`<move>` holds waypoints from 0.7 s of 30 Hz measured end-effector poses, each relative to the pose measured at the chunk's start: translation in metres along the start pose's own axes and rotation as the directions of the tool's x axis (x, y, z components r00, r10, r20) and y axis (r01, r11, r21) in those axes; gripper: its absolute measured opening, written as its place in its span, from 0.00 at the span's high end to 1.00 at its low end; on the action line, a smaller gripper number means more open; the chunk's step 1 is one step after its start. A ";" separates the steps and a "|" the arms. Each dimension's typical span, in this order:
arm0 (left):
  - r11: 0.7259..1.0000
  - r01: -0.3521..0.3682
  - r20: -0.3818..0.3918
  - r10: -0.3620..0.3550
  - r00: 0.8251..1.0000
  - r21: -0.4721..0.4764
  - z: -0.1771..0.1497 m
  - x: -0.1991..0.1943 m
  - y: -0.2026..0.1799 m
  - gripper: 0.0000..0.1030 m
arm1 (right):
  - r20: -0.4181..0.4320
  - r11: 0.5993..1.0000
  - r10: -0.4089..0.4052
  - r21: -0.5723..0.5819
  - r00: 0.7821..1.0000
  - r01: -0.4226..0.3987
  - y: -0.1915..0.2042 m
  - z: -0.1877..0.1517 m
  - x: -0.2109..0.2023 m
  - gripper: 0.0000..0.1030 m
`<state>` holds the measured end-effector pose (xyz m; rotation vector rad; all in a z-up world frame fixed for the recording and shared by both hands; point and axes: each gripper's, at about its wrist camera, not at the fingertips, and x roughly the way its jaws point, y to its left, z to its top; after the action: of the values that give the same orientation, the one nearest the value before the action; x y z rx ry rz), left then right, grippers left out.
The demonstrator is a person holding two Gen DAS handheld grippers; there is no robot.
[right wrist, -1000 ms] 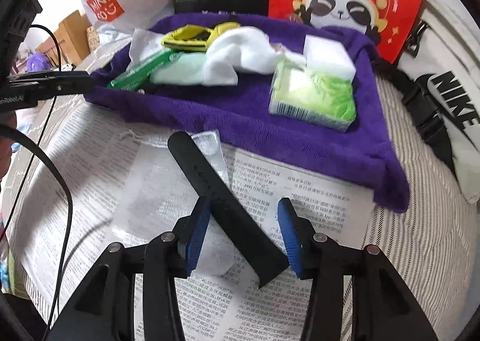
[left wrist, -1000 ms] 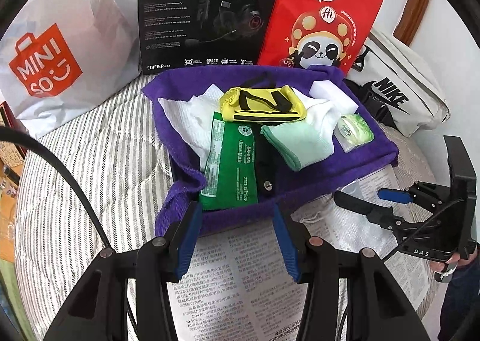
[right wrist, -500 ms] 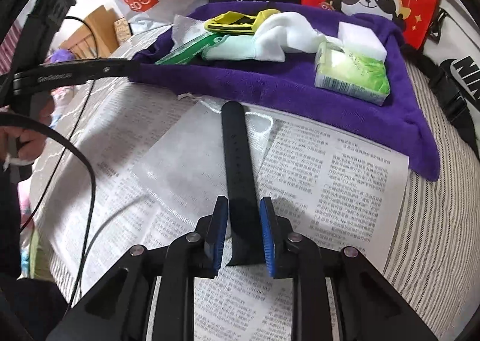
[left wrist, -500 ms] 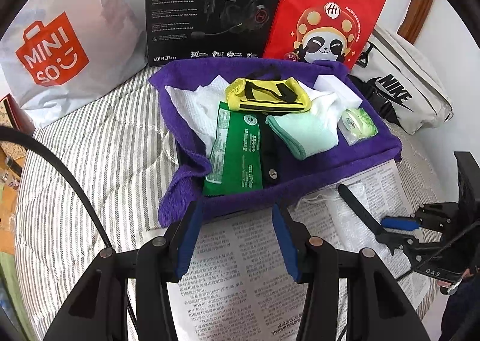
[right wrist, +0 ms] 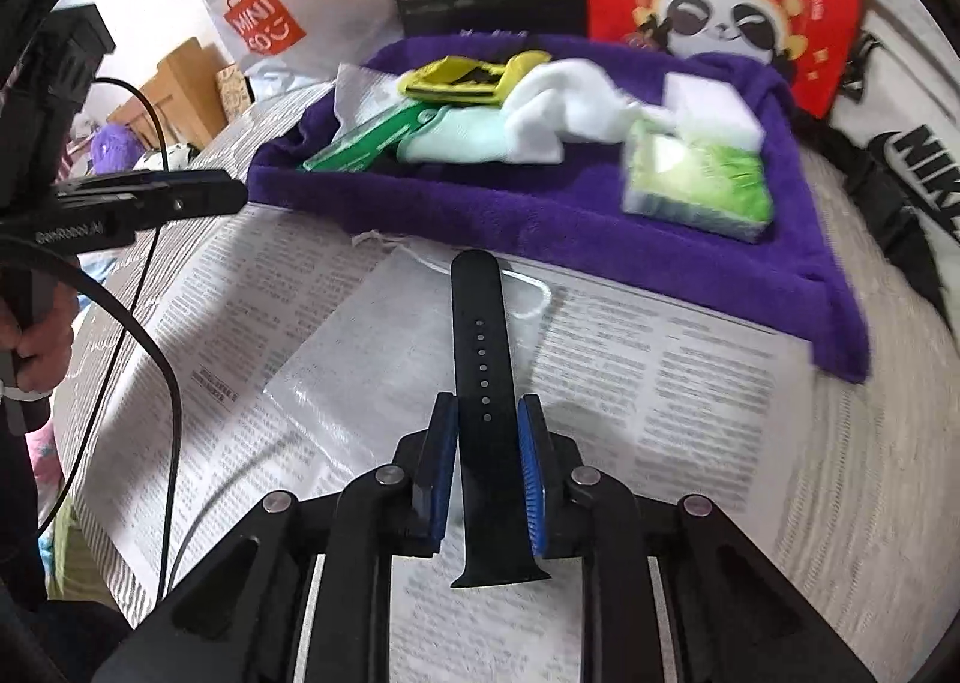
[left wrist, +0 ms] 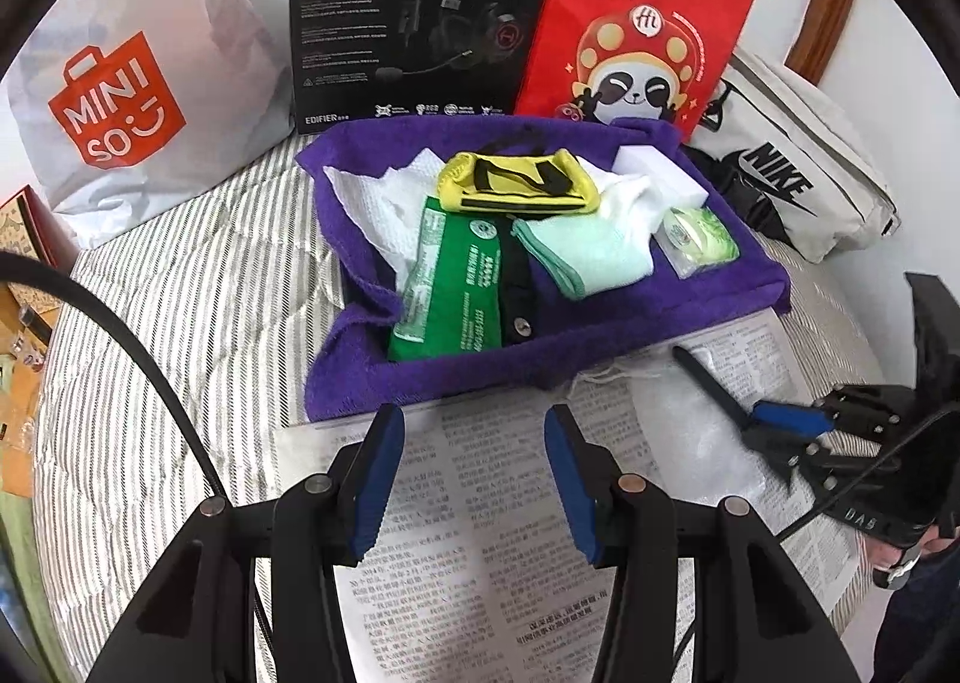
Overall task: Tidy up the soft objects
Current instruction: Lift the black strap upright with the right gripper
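A: Right wrist view: what do the right tongs (right wrist: 487, 464) hold?
B: They pinch the black watch strap (right wrist: 483, 359) above the newspaper (right wrist: 660, 383), near the purple towel (right wrist: 600, 239).
A: And the left tongs (left wrist: 474, 479)?
B: Spread apart, holding nothing, over the newspaper.

Bright, even daylight with soft shadows; fisheye bending and dark corners, motion blur across the right-wrist view.
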<state>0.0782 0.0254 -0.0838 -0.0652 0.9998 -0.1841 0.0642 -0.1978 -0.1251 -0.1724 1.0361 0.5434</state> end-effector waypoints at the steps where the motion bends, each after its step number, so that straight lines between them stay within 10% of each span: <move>1: 1.000 0.000 0.001 0.000 1.000 0.002 -0.001 0.000 -0.001 0.55 | 0.007 1.000 -0.012 0.002 1.000 0.012 -0.001 -0.002 -0.004 0.80; 21: 0.997 0.045 -0.017 -0.044 0.999 0.056 -0.010 0.002 -0.030 0.55 | 0.005 0.987 -0.147 0.066 0.989 0.146 -0.024 -0.010 0.005 0.81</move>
<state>0.0670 -0.0040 -0.0868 -0.0347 1.0093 -0.2532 0.0705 -0.2203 -0.1371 -0.1861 1.0211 0.3763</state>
